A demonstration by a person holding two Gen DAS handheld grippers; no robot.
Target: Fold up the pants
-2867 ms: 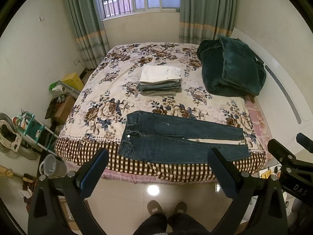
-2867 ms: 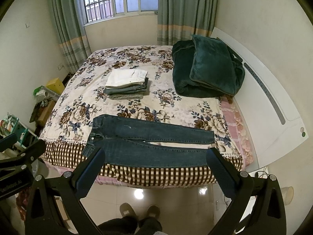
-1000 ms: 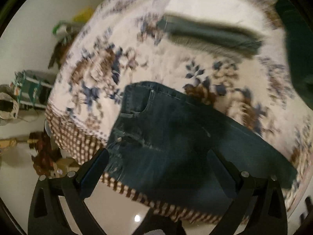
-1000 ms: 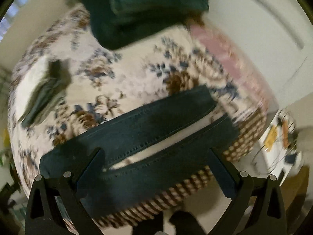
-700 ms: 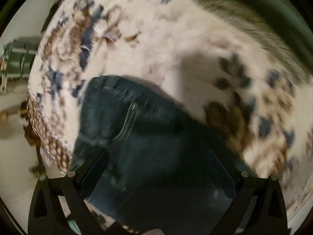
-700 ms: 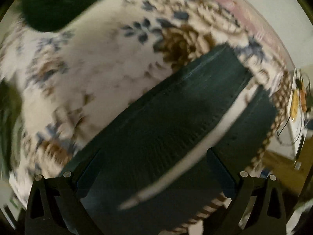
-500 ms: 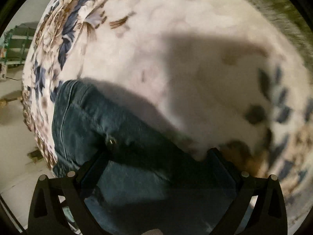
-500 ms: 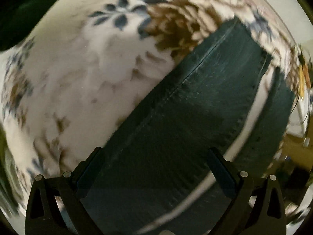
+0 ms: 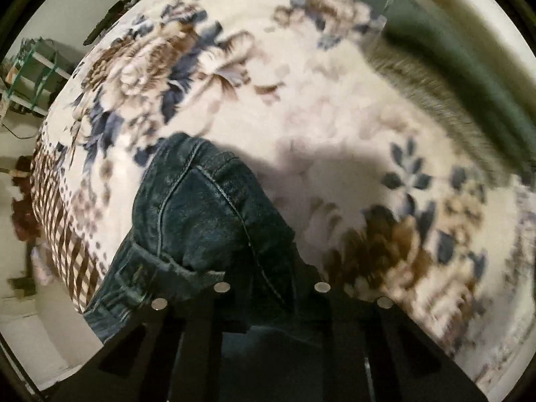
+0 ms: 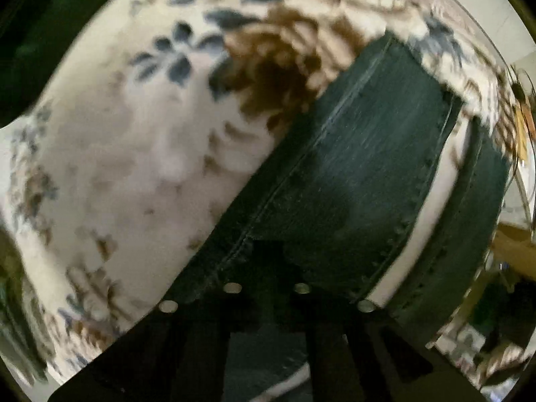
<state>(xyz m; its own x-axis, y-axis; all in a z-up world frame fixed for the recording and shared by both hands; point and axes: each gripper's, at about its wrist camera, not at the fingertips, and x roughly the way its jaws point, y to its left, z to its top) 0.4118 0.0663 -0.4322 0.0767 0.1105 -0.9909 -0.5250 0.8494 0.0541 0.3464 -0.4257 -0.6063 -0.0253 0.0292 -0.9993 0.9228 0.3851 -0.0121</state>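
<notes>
Dark blue jeans lie on a floral bedspread (image 9: pixel 318 107). In the left wrist view their waist end (image 9: pixel 201 214) is bunched into a raised hump. My left gripper (image 9: pixel 268 288) points down at it, its jaws closing, with denim pinched between the narrow black fingers. The right wrist view shows the two legs near their hems, the far leg (image 10: pixel 361 154) and the near leg (image 10: pixel 469 234), with a pale strip of bedspread (image 10: pixel 134 167) between them. My right gripper (image 10: pixel 268 268) is shut on the far leg's outer seam edge.
A stack of folded clothes (image 9: pixel 452 77) sits on the bed beyond the waist. A dark green blanket (image 10: pixel 33 40) lies at the far left of the right wrist view. A green shelf (image 9: pixel 30 67) stands off the bed's left side. The checked bed edge (image 9: pixel 63 234) drops to the floor.
Both grippers came down from above the bed onto the jeans and went from wide open to shut. The waist cloth has bunched up at the left gripper.
</notes>
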